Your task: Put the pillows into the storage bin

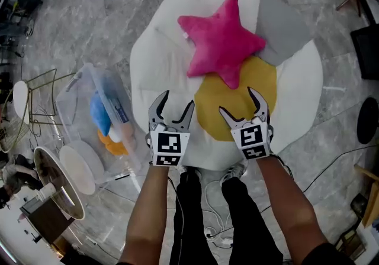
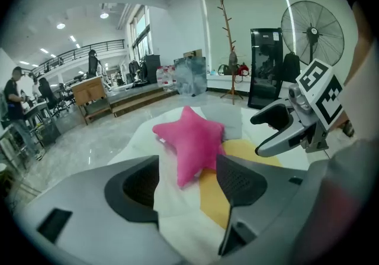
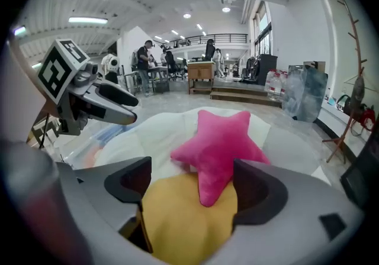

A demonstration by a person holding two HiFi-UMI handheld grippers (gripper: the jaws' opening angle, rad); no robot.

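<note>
Overhead, found left gripper [image 1: 171, 117] and right gripper [image 1: 243, 110] spread, empty, at near edge of yellow pillow [image 1: 237, 101], star pillow [image 1: 220, 41] stacked on it; bin [image 1: 70, 104] well left. Left gripper view: jaws apart, facing star pillow. Right gripper view: likewise, over yellow pillow, presumably for a joint lift.

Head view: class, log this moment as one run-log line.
left gripper: open, empty | right gripper: open, empty | pink star pillow: partly on yellow pillow | storage bin: on floor, person's left
</note>
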